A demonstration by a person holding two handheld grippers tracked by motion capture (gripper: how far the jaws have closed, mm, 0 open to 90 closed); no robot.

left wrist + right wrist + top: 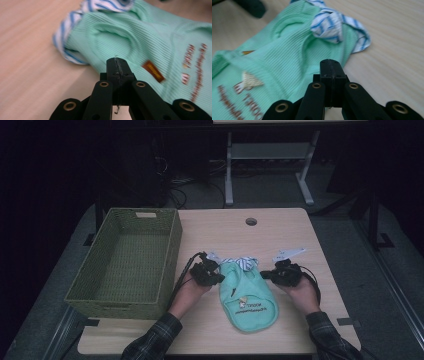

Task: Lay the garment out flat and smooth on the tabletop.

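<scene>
We find the left gripper (216, 279) with its jaws pressed together on nothing; in the left gripper view the tips (117, 67) meet in a thin seam just short of the garment's edge, a stray thread caught along that seam. The right gripper (266, 274) is likewise closed and empty, its tips (331, 68) sitting at the cloth's border in the right gripper view. Between them lies the mint-green ribbed garment (248, 299), flat on the table (295, 227) at about the centre, its blue-and-white striped trim (242, 262) bunched at the 12 o'clock end and the printed front facing up. The left gripper stands at the garment's 10 o'clock corner, the right at its 2 o'clock corner, both aimed inward. The hands come in from 6 o'clock, palms turned toward each other, plaid sleeves (159, 336) low over the table. The green woven basket (172, 250) sits at 9 o'clock, with nothing in it that we can see. We judge the step to be the approach to the upper corners before folding or lifting. The next move would call for parting both jaws, nosing under the edge, and pinching one layer of the ribbed cloth without dragging it.
</scene>
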